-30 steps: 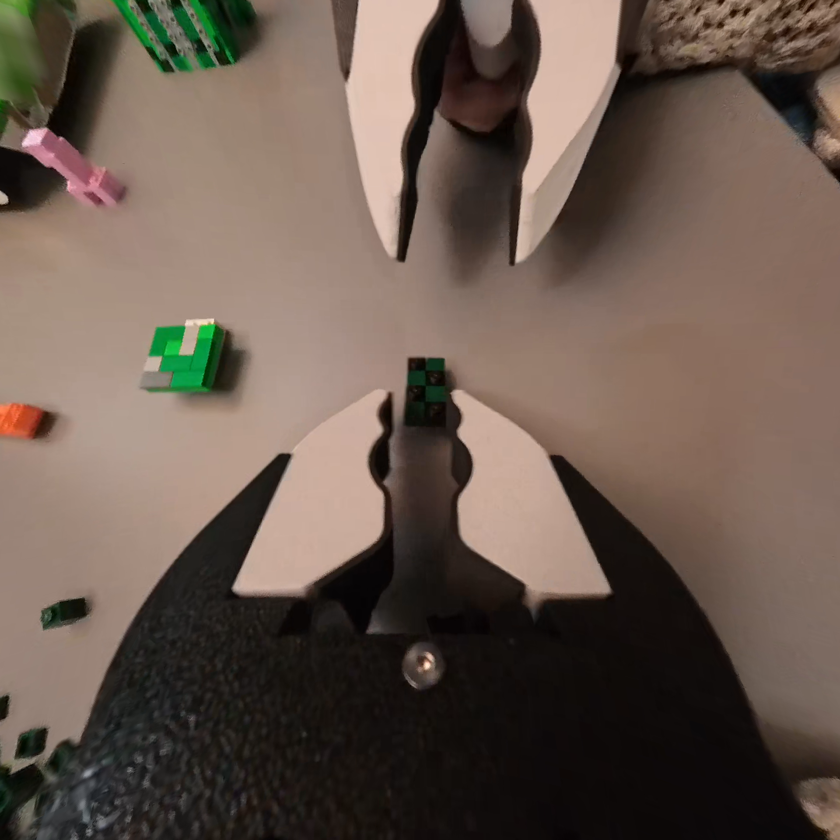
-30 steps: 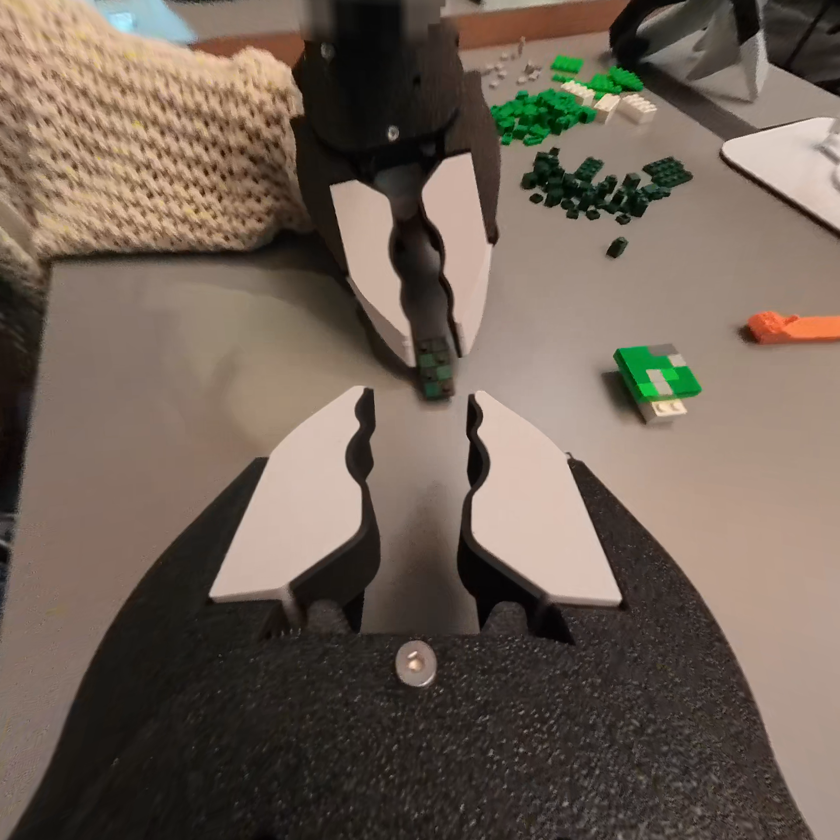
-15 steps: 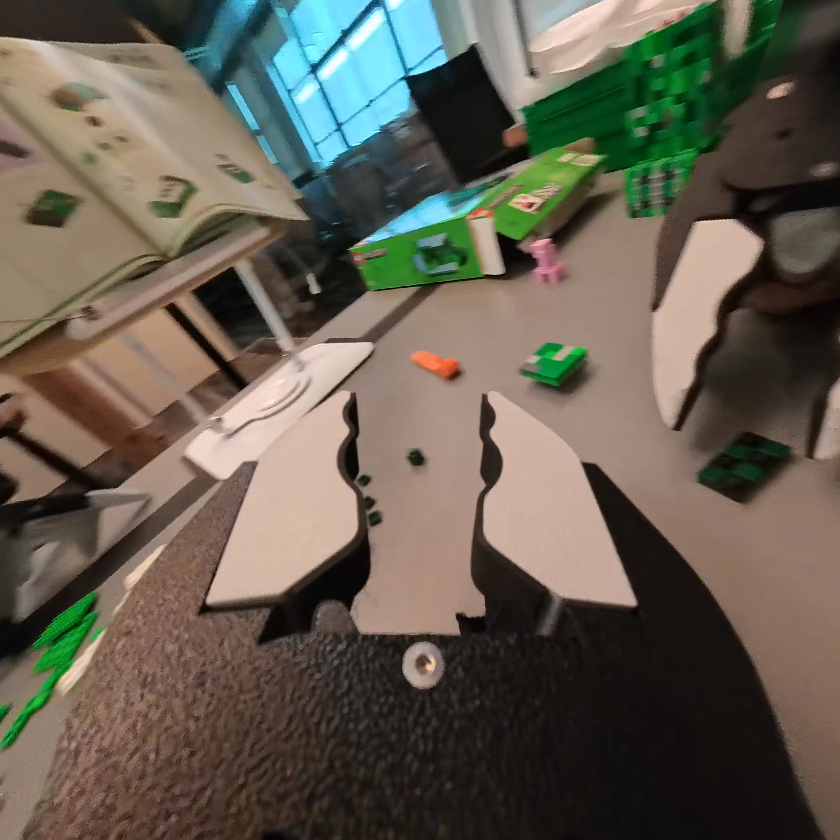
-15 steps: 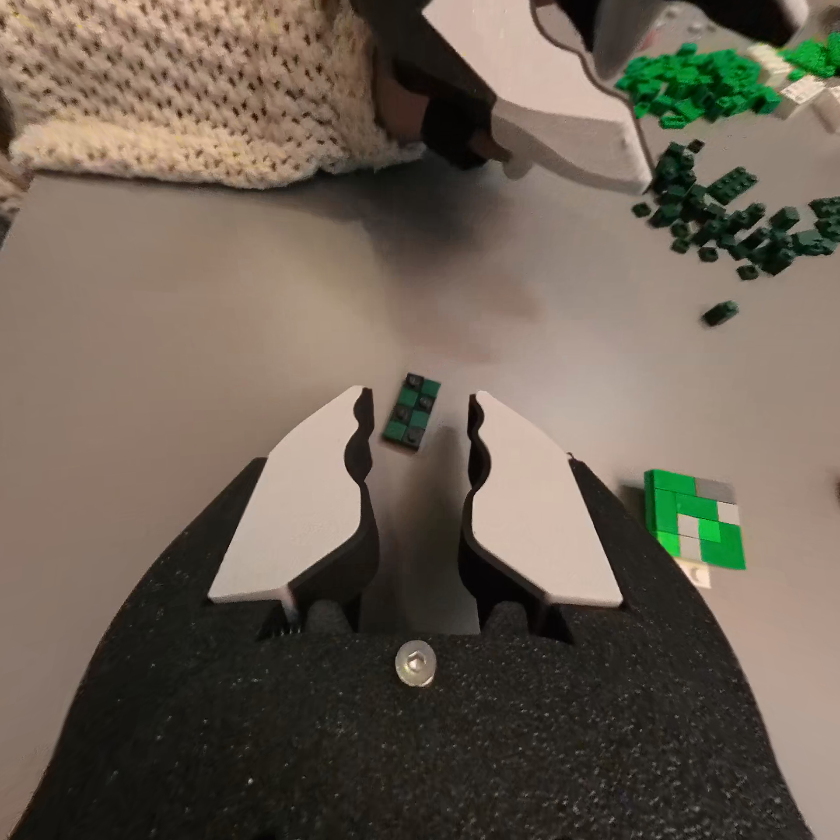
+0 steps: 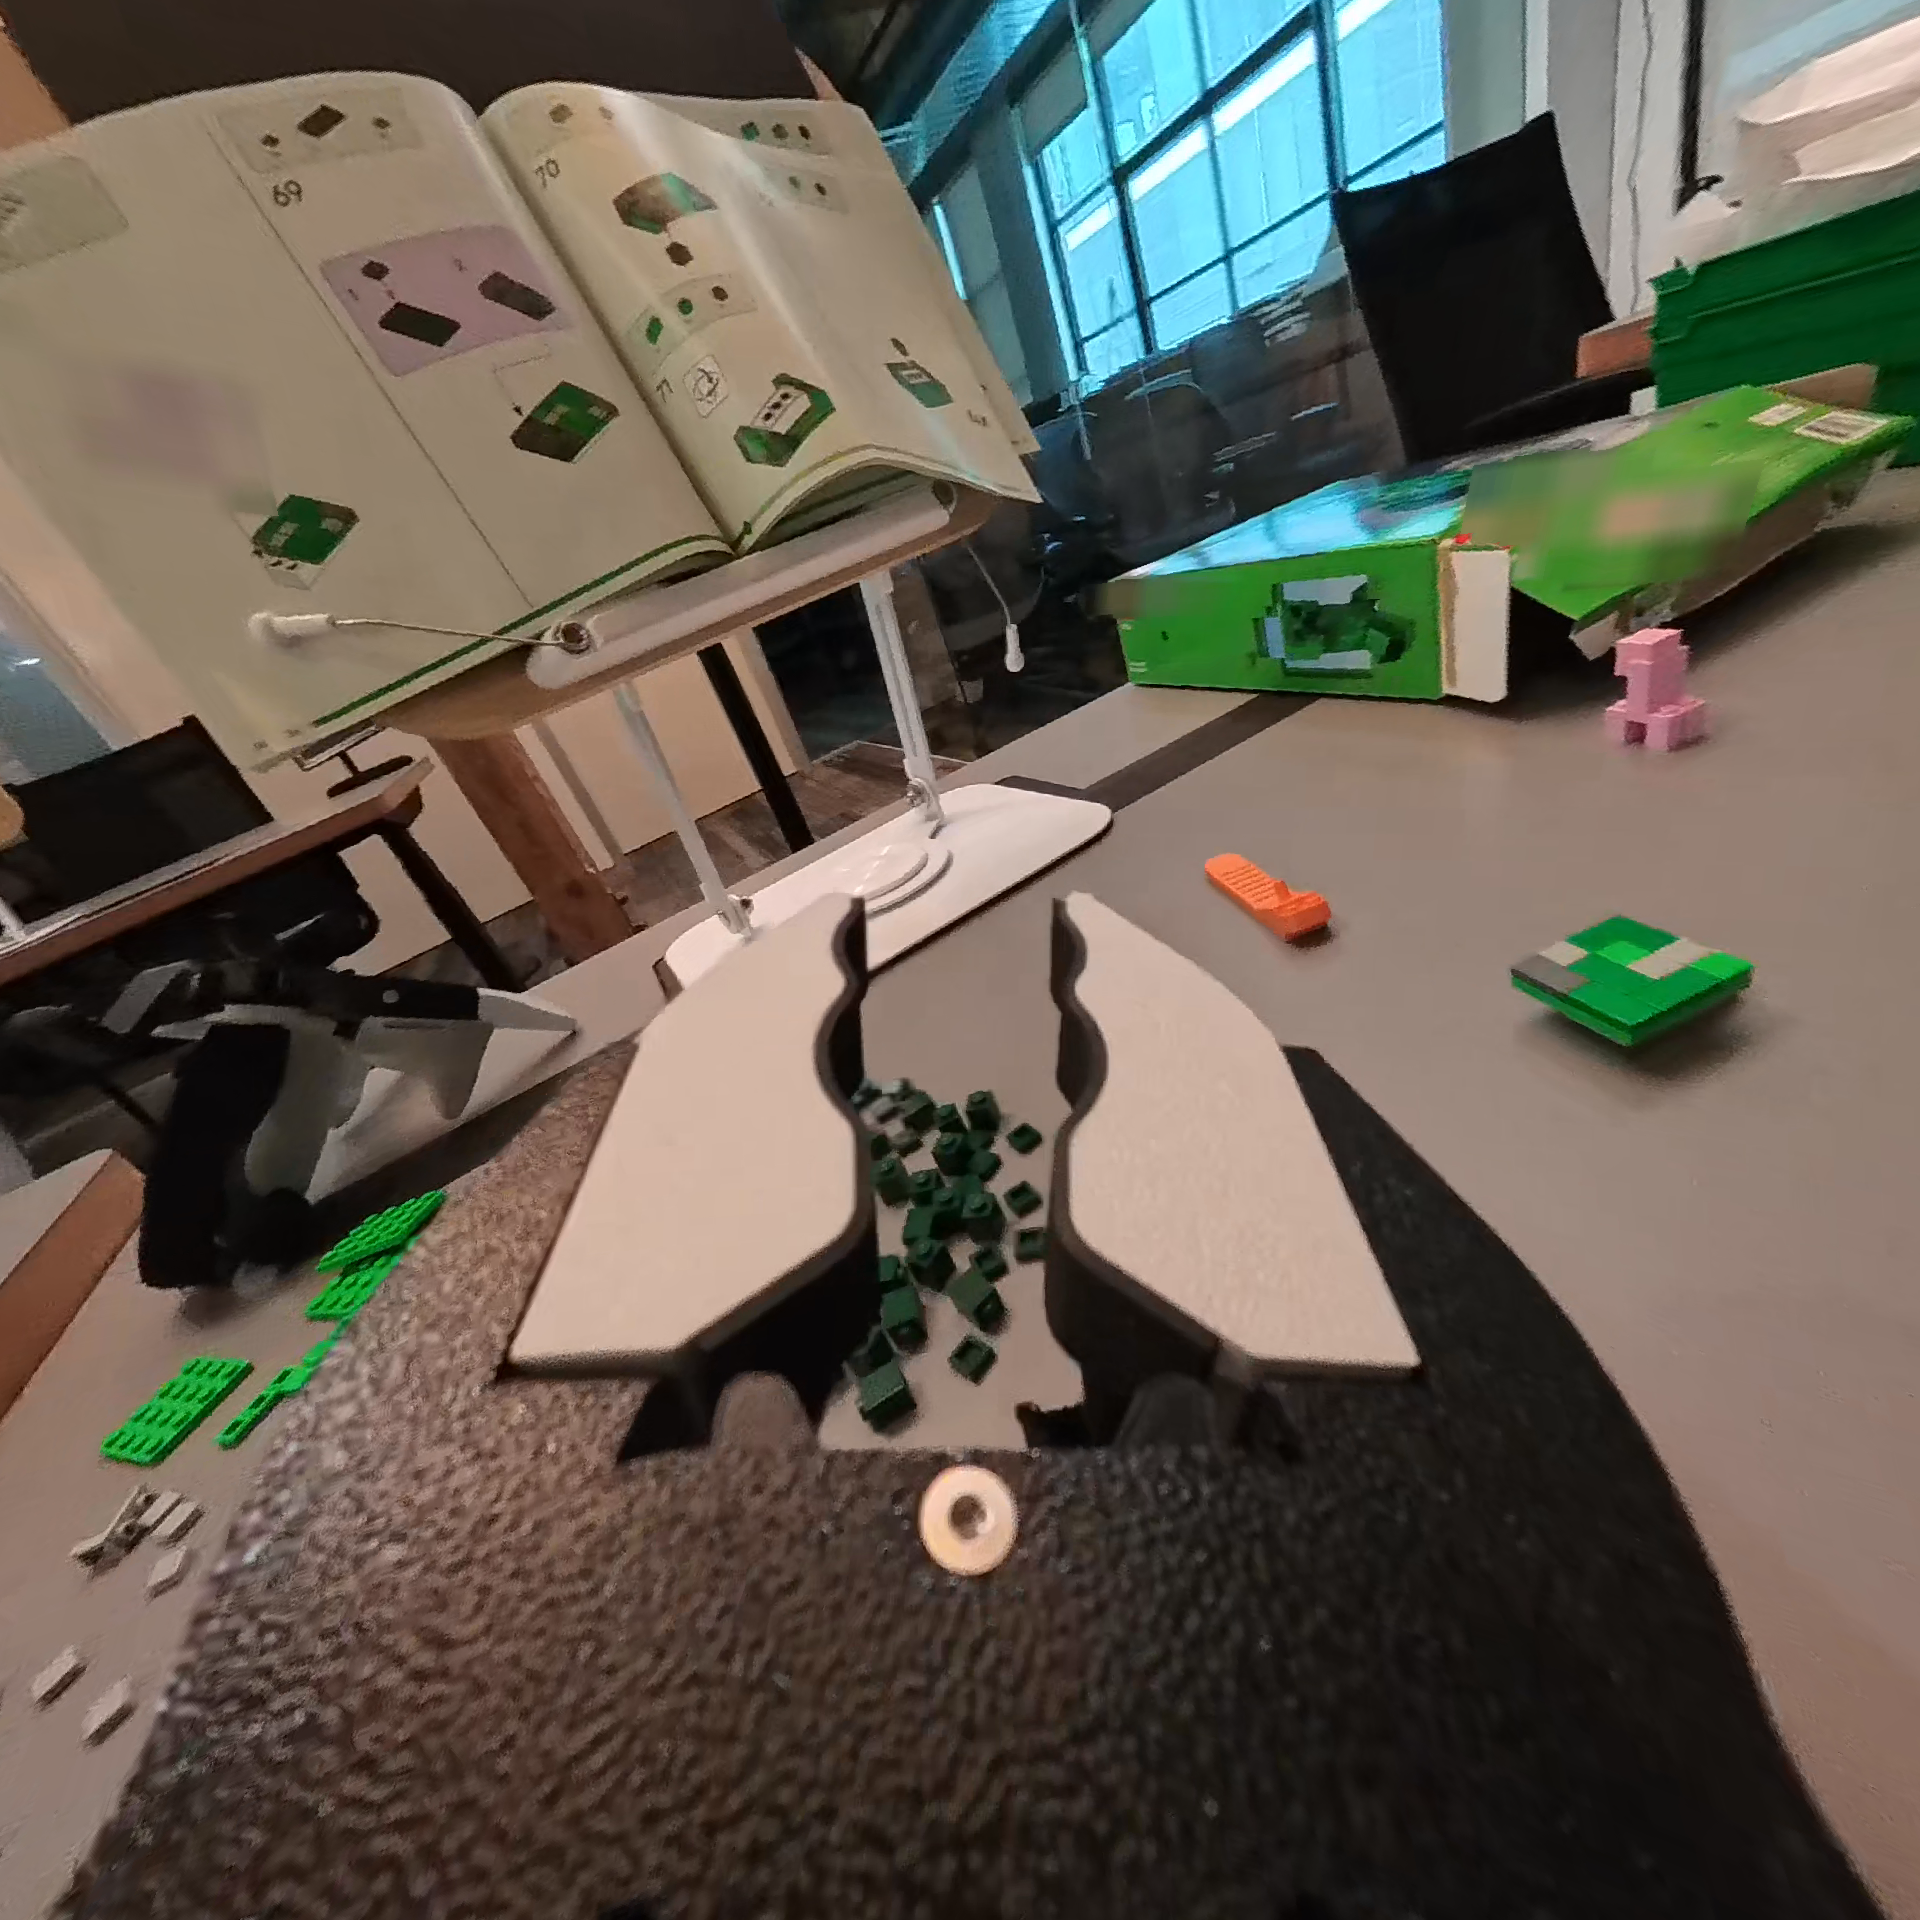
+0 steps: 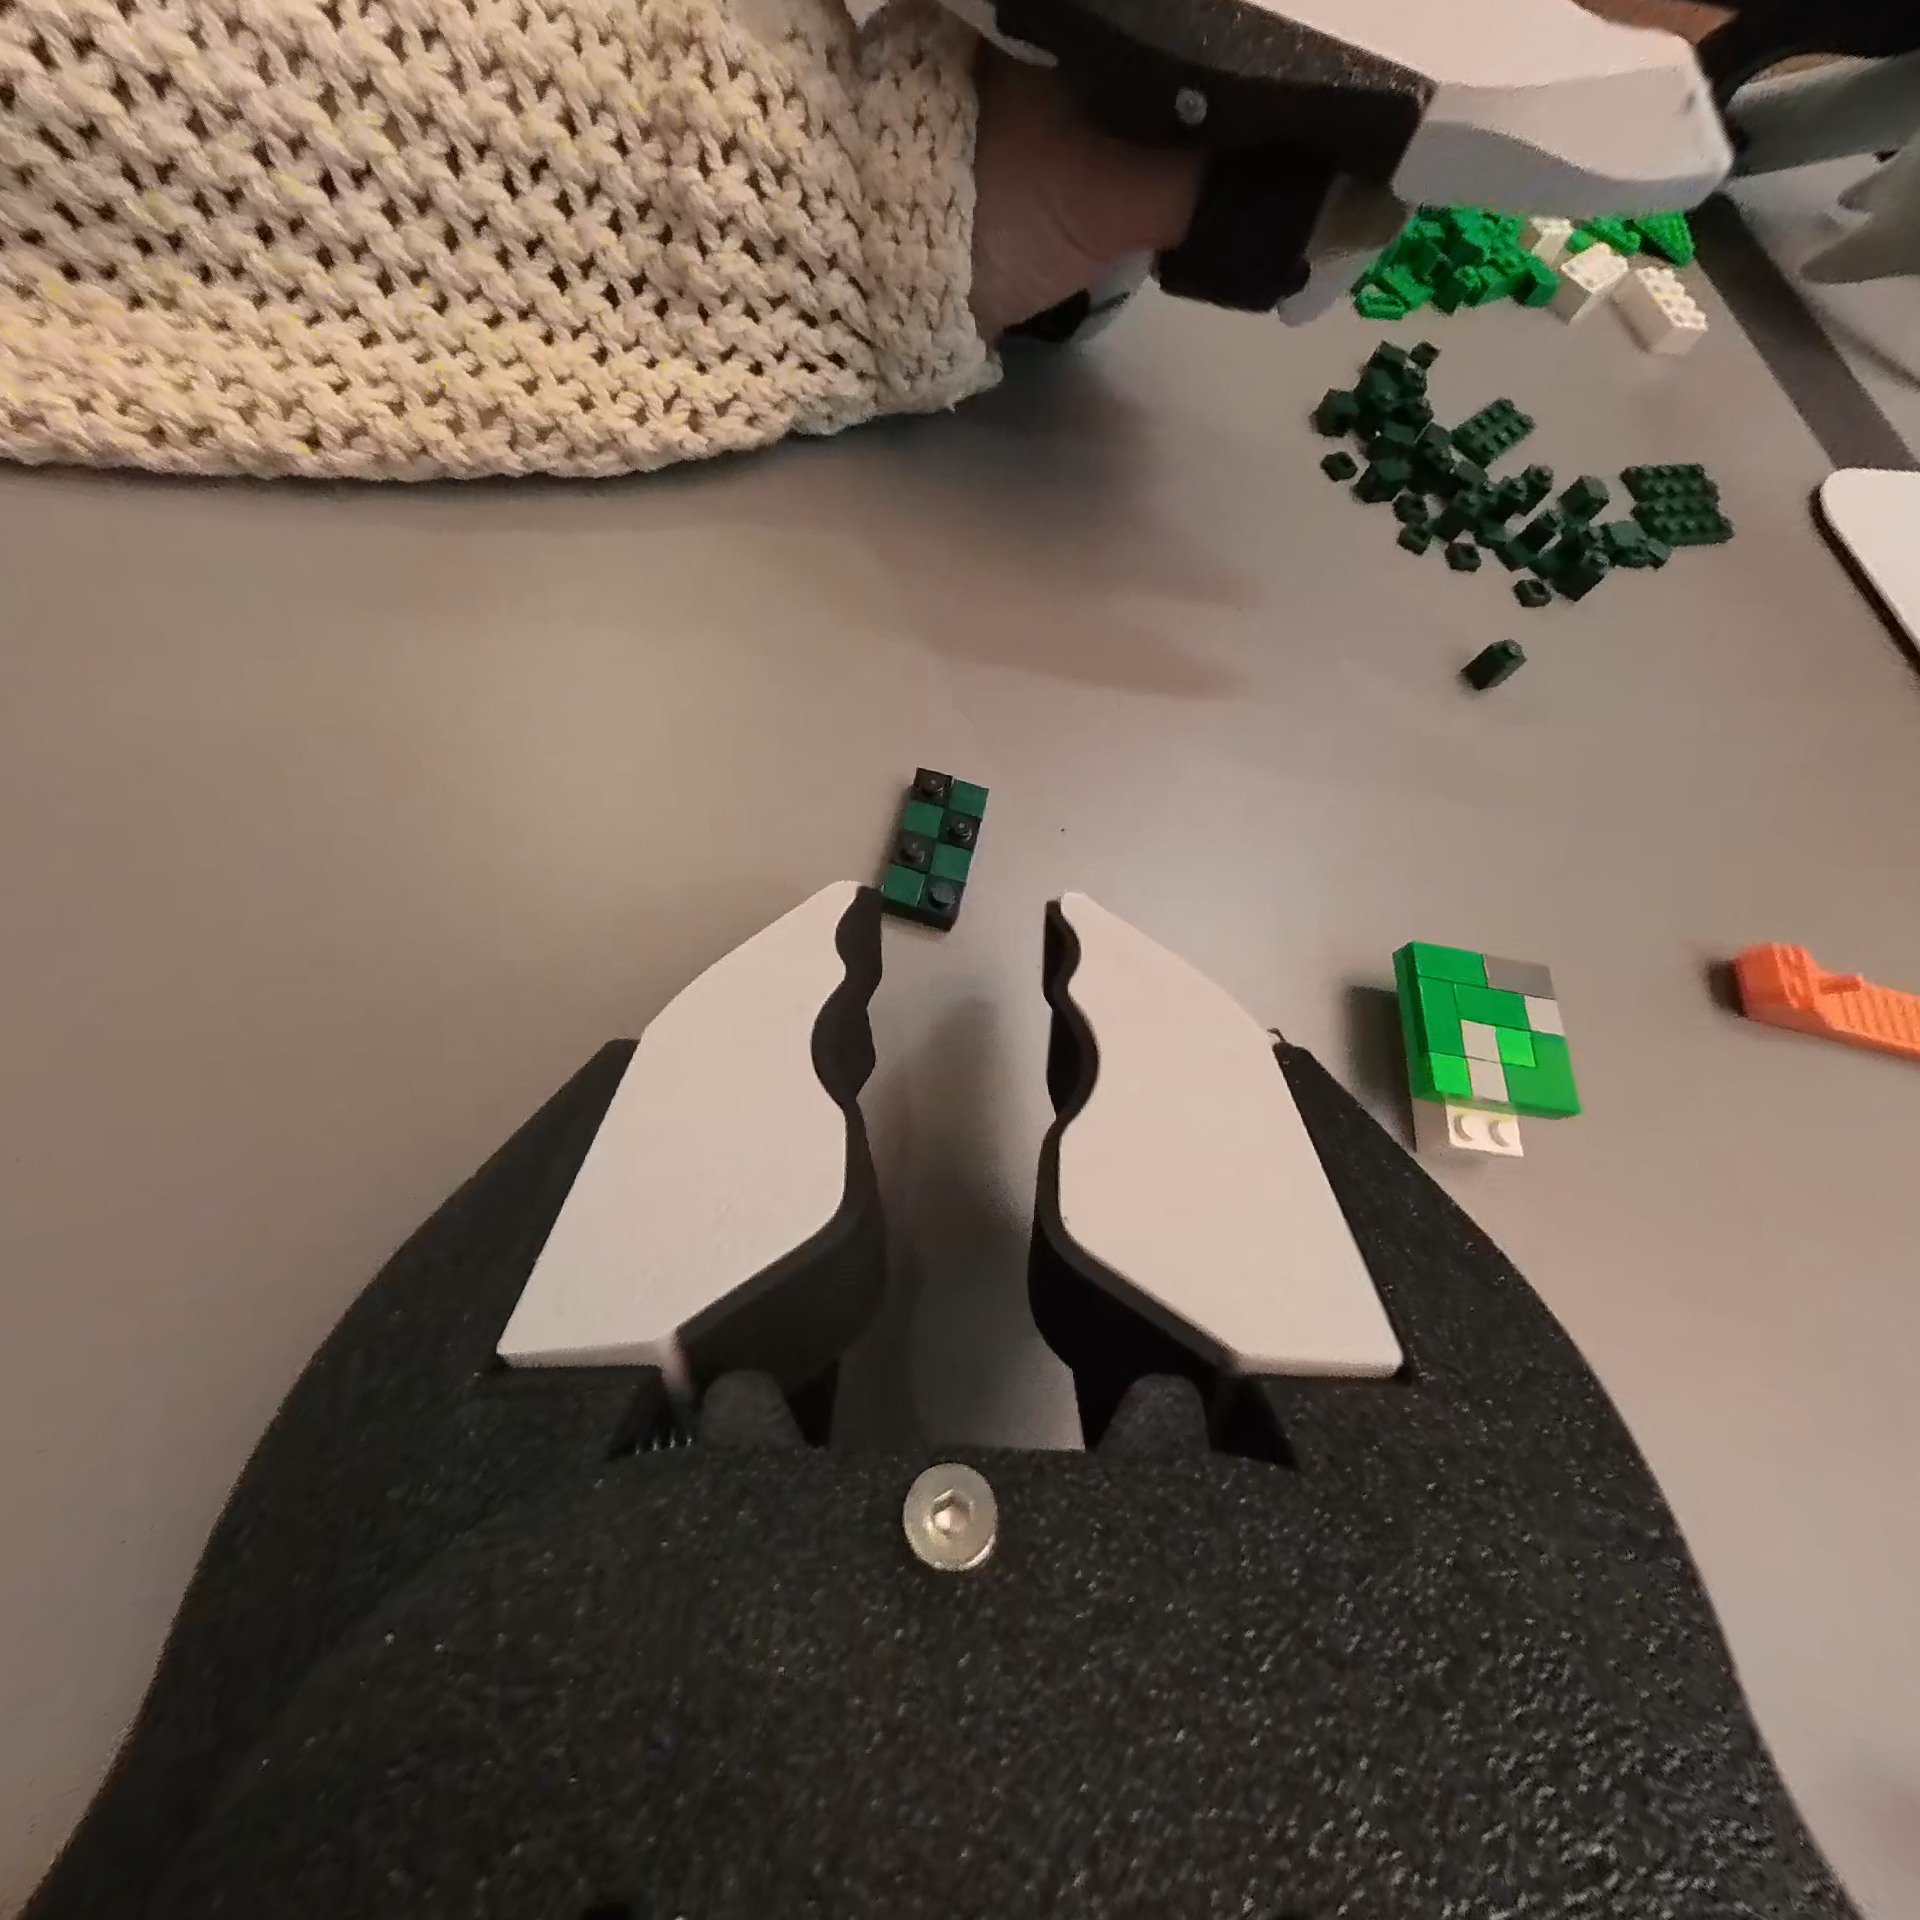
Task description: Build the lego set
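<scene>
Over the dark green brick pile [image 5: 940, 1205] our left gripper [image 5: 956, 940] now hovers, fingers spread, having released the checkered plate [image 6: 935, 847]. It lies on the table [image 6: 520, 727] (just beyond our right gripper [image 6: 961, 914], also spread), so another brick likely comes next.

Green-black checkered plate [image 6: 934, 849], orange tool [image 6: 1825, 1001]

A white stand [image 5: 914, 862] is sitting at the grey table's [image 5: 1558, 831] far edge, with big windows [image 5: 1195, 187] glowing behind it. A cream knit sleeve [image 6: 468, 229] is lying across the near side, and a dark chair [image 5: 1465, 281] is standing beyond the table.
</scene>
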Demonstrator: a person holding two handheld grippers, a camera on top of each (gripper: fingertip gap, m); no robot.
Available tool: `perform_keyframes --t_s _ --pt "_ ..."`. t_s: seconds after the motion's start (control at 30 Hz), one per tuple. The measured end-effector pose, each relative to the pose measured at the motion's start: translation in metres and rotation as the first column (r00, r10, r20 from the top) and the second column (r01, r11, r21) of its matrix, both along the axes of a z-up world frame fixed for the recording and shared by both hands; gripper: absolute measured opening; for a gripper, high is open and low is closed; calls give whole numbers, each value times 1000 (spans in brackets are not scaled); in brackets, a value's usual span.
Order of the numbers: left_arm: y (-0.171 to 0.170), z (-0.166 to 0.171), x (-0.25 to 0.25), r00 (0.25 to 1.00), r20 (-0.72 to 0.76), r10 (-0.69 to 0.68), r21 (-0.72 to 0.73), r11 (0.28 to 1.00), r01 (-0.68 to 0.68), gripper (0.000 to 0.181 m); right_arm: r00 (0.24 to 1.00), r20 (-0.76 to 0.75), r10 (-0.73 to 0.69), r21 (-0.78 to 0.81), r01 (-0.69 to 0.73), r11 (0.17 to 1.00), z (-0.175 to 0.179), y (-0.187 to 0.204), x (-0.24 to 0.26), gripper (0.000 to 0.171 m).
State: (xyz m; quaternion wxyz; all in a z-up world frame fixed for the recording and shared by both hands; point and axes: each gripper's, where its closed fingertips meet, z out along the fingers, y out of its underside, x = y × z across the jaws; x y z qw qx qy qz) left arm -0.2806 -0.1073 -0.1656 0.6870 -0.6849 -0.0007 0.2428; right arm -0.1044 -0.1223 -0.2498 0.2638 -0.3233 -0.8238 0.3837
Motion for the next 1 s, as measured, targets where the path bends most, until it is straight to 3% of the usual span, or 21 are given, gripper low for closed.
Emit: perform_keyframes --t_s 0.2,0.57,0.67,0.73,1.0 --pt "5 -2 20 992 -21 -125 -14 992 124 33 998 62 -24 11 24 1000 -8 -5 -4 31" --pt "15 -12 38 977 -135 -166 -115 982 151 32 981 183 -63 -7 66 998 -15 -15 -11 30" --pt "15 -14 37 980 -123 -158 -134 981 142 20 969 238 -67 32 62 998 -19 -17 -8 23" --pt "15 -15 36 981 -111 -156 -131 981 141 21 968 238 -80 63 67 996 -19 -17 -9 17" --pt "17 -17 40 975 -149 -164 -161 977 140 24 976 184 -120 97 103 990 -17 -6 -11 17"
